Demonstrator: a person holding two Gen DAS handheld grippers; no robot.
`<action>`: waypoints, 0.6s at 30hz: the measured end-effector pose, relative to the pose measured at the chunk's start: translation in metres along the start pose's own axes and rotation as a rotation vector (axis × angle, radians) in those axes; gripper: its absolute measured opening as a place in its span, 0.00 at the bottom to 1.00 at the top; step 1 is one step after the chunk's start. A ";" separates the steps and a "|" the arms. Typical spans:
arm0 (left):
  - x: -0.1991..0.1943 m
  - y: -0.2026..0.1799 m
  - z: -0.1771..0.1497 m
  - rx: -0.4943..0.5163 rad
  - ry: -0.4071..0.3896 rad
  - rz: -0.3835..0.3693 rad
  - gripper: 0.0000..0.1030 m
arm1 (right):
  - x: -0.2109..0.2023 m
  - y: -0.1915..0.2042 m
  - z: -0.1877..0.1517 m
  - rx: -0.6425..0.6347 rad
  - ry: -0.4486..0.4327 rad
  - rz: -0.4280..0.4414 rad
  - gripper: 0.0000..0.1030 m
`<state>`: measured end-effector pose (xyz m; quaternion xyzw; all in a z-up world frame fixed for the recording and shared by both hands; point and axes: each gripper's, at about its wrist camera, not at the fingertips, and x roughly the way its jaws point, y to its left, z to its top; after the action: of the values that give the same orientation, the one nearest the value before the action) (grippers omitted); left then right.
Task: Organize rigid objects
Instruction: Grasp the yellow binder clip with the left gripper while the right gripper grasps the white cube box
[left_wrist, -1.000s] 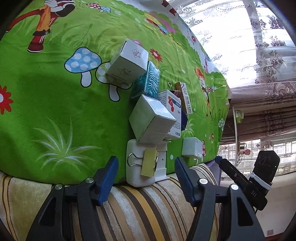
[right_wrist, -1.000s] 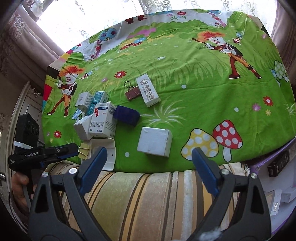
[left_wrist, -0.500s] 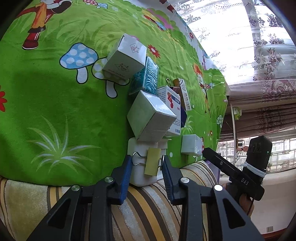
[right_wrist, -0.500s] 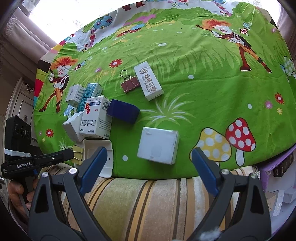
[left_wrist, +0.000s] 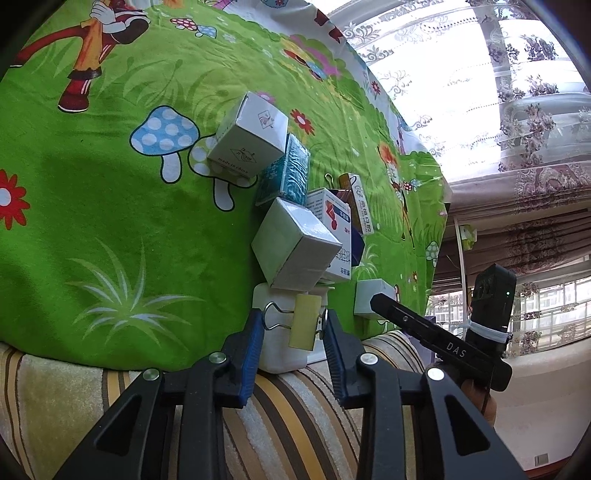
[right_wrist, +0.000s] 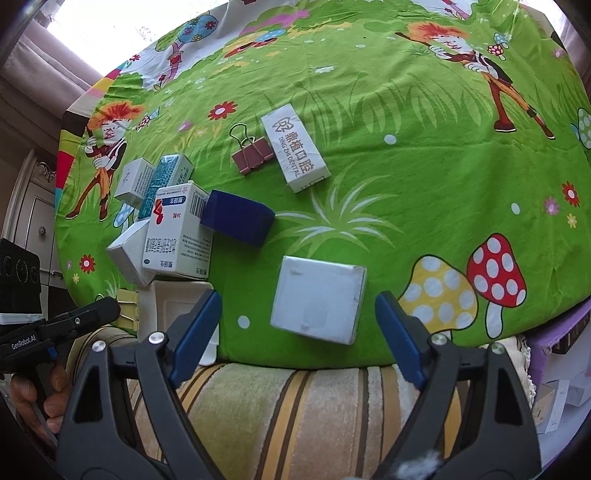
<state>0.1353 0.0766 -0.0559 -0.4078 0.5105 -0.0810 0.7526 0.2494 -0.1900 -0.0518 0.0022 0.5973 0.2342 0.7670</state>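
Note:
My left gripper (left_wrist: 293, 330) has closed on a yellow binder clip (left_wrist: 303, 322) that lies on a white flat box (left_wrist: 279, 349) at the cloth's near edge. Behind it a cluster holds a white cube box (left_wrist: 295, 248), a red-and-white medicine box (left_wrist: 334, 236), a teal box (left_wrist: 286, 177) and a white printed box (left_wrist: 251, 138). My right gripper (right_wrist: 297, 328) is open, its fingers either side of a white square box (right_wrist: 317, 297). A dark blue box (right_wrist: 236, 218), a pink binder clip (right_wrist: 251, 153) and a white dental box (right_wrist: 295, 147) lie beyond.
A green cartoon cloth (right_wrist: 406, 166) covers the table. A striped cushion (right_wrist: 295, 406) runs along the near edge. A purple tray (right_wrist: 557, 336) with small items sits at the right. The right gripper's body (left_wrist: 439, 341) shows in the left wrist view.
My left gripper has closed from wide open onto the yellow binder clip. My right gripper has moved forward toward the white square box, still open.

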 end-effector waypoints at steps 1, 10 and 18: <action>-0.002 -0.001 -0.001 0.004 -0.006 0.000 0.32 | 0.002 -0.001 0.000 0.003 0.006 -0.003 0.76; -0.011 -0.021 -0.007 0.054 -0.056 0.015 0.32 | 0.010 -0.001 0.000 -0.004 0.030 -0.009 0.54; -0.018 -0.040 -0.017 0.092 -0.084 0.013 0.32 | -0.016 -0.003 -0.009 -0.004 -0.062 -0.004 0.54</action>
<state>0.1247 0.0514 -0.0178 -0.3724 0.4770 -0.0824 0.7918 0.2397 -0.2011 -0.0404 0.0067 0.5729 0.2337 0.7856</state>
